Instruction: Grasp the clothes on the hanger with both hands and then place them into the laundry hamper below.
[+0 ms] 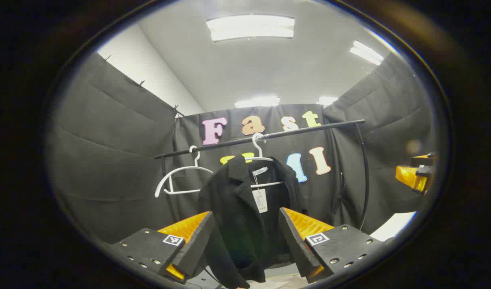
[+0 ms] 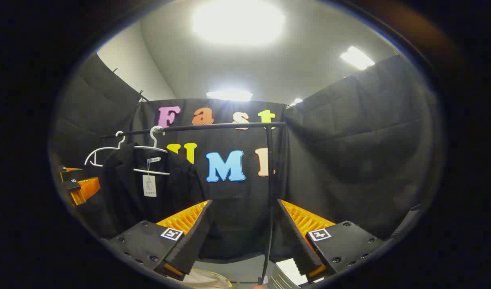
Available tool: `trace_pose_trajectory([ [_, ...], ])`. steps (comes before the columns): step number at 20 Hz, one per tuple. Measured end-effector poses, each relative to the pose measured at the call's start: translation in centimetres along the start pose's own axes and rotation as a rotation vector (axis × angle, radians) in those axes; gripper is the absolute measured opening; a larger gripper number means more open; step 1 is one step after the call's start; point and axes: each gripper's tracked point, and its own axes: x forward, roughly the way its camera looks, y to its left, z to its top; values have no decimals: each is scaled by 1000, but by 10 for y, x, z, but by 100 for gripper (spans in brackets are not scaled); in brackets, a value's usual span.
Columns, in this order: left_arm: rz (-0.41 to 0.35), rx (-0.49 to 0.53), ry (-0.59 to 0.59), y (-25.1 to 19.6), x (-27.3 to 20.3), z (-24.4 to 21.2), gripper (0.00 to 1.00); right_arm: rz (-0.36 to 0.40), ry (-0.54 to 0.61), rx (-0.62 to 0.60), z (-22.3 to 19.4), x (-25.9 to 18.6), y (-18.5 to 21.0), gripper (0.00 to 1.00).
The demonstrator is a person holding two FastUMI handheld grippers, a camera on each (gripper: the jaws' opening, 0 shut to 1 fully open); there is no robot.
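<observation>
One black jacket (image 1: pixel 245 208) hangs on a white hanger (image 1: pixel 265 160), dead ahead of the wide-open left claw (image 1: pixel 245 245). Right claw (image 2: pixel 241 241), also wide, holds nothing; the jacket sits off to its left. Looks soft, floppy and light: pinch each shoulder.

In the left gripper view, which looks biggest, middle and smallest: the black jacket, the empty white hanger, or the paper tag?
1. Black jacket, hanging on a white hanger
2. Empty white plastic hanger beside it on the black rail
3. White paper tag on the jacket

All hang about equally far away, so the order is fair.
</observation>
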Motion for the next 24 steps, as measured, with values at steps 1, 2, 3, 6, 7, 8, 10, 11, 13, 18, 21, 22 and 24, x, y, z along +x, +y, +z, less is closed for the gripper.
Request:
trace_pose_trajectory([
  [1,-2,1,-2,-2,0,2,94,-3,1,2,0,0,-2,97],
  [2,-5,0,-4,-4,1,2,94,-1,2,7,0,1,-2,97],
  [3,-6,-1,-4,-6,1,3,94,-4,3,10,-1,1,-3,96],
  [6,-14,-3,1,-11,5,0,94,-13,8,7,-5,2,-7,97],
  [7,-16,-4,4,-12,6,0,94,-13,13,4,-7,2,-7,96],
  [8,-17,-5,5,-12,6,-2,94,-15,18,2,-9,2,-8,96],
  [10,-18,-10,7,-13,6,-3,94,-19,28,0,-13,3,-9,97],
  [11,-18,-10,10,-14,6,-3,94,-20,32,1,-14,4,-9,97],
  [13,-21,-6,13,-13,8,-4,93,-26,35,3,-16,6,-10,97],
  [18,-19,-13,23,-9,17,-13,93,-28,40,10,-20,13,-6,98],
  [21,-19,-15,32,-1,23,-17,93,-17,29,0,-18,21,5,97],
  [22,-20,-13,37,2,28,-21,93,-15,25,-4,-17,24,8,97],
  [24,-25,-7,50,7,34,-27,94,-7,18,-3,-15,31,19,97],
])
